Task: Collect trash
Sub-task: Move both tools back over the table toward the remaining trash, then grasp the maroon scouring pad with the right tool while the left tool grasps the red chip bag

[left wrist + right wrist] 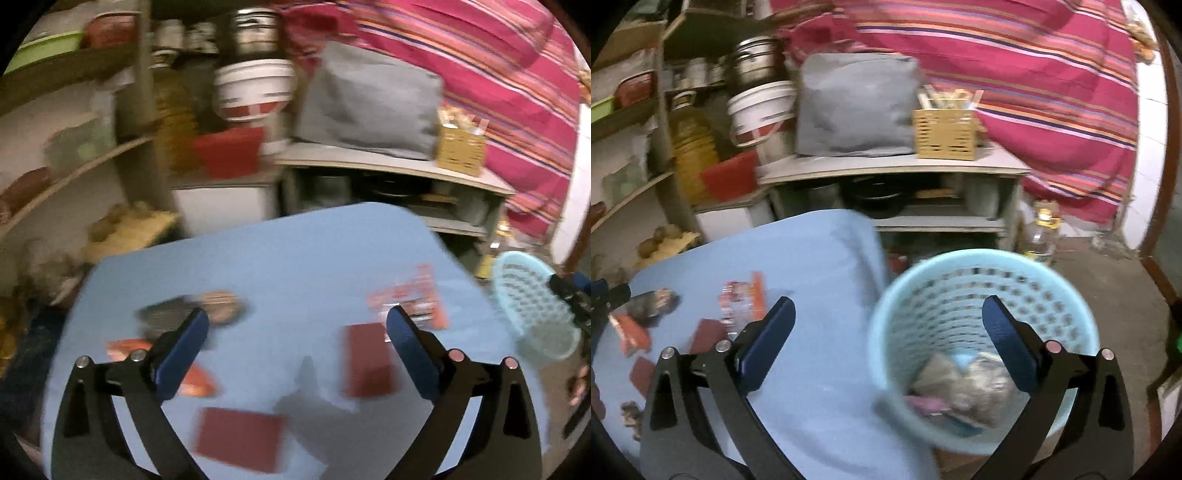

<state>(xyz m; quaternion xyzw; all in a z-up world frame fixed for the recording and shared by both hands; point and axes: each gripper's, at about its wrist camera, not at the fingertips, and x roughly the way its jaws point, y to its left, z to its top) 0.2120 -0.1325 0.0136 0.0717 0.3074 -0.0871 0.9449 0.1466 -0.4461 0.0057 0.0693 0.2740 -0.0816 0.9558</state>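
Observation:
My left gripper (295,317) is open and empty above the blue table (295,251). Trash lies on the table: two dark red packets (369,360) (240,439), an orange wrapper (410,295) at the right, an orange-red wrapper (192,376) under the left finger, and a dark crumpled wrapper (166,314). My right gripper (886,314) is open and empty, over the table's right edge and the light blue basket (982,280). Crumpled trash (967,391) lies in the basket's bottom. The basket also shows in the left wrist view (532,302).
A grey shelf unit (894,166) stands behind the table with a grey bag (857,103) and a woven box (943,133). A striped red cloth (1034,92) hangs at the right. Buckets, jars and a yellow oil bottle (690,144) crowd the left shelves. A bottle (1041,236) stands on the floor.

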